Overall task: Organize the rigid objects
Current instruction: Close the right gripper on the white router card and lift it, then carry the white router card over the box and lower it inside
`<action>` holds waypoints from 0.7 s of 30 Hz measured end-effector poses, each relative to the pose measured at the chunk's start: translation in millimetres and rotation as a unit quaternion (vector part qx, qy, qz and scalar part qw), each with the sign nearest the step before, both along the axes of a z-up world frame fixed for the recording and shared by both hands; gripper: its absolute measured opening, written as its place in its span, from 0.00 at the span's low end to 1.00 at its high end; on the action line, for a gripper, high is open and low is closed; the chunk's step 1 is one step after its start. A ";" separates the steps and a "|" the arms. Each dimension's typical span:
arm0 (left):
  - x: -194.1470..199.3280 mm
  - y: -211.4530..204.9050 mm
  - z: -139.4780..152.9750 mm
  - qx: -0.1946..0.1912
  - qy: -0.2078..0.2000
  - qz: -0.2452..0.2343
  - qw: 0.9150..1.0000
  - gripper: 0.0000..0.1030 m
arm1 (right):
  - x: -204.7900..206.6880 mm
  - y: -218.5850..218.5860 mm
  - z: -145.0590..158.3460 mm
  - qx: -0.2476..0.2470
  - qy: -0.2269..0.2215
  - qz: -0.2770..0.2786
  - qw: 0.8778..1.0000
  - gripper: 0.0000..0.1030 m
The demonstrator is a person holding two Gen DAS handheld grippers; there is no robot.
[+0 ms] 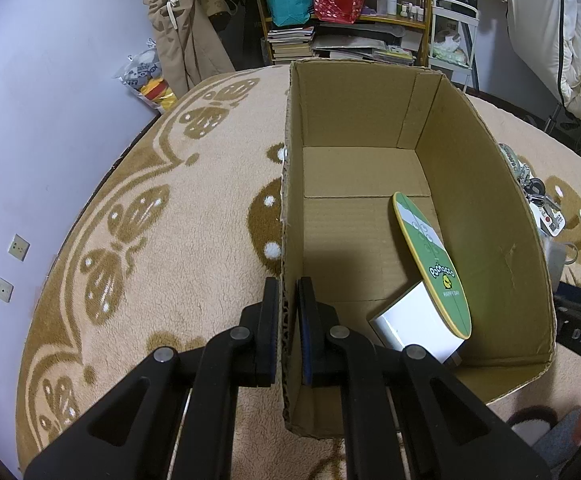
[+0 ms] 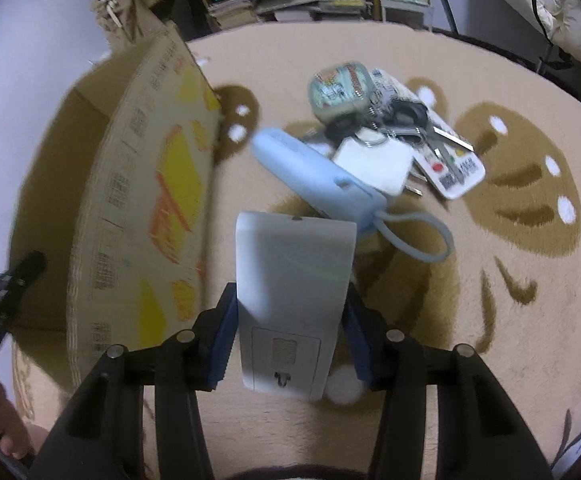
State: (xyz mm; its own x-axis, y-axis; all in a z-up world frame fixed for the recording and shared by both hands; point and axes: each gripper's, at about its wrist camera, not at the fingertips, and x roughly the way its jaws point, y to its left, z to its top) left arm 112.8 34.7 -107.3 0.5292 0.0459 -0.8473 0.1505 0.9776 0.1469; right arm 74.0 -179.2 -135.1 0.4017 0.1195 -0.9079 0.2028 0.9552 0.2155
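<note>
Left wrist view: left gripper [image 1: 289, 330] clamped on left wall of cardboard box [image 1: 486, 200], steadying it. Inside box, green oval board [image 1: 434, 264] leaning on right wall, over white box [image 1: 410, 324].

Right wrist view: right gripper [image 2: 288, 340] closed on white remote [image 2: 292, 280], back side up, long axis along fingers. Box lies left of remote, so right hand nearer for drop-in. Only here: pile right of box, namely blue device [image 2: 314, 172], keys [image 2: 406, 120], white charger [image 2: 374, 160].
</note>
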 end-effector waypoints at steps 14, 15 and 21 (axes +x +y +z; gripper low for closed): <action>-1.0 0.4 -0.1 0.001 -0.001 -0.001 1.000 0.09 | -0.2 2.5 46.9 -0.007 -0.079 0.020 0.997 0.51; -0.9 0.3 -0.1 0.001 -0.001 -0.001 1.000 0.09 | -1.2 2.4 48.4 -0.003 -0.085 0.020 0.996 0.51; -1.3 0.0 -0.3 0.003 -0.001 -0.002 1.000 0.09 | 0.8 4.5 71.5 0.006 -0.133 0.032 0.991 0.51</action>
State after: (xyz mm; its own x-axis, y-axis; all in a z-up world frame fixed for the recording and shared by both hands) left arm 111.5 34.7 -107.5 0.5311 0.0481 -0.8460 0.1544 0.9762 0.1524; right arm 74.8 -174.7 -63.6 0.6171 0.1631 -0.7698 0.0758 0.9614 0.2645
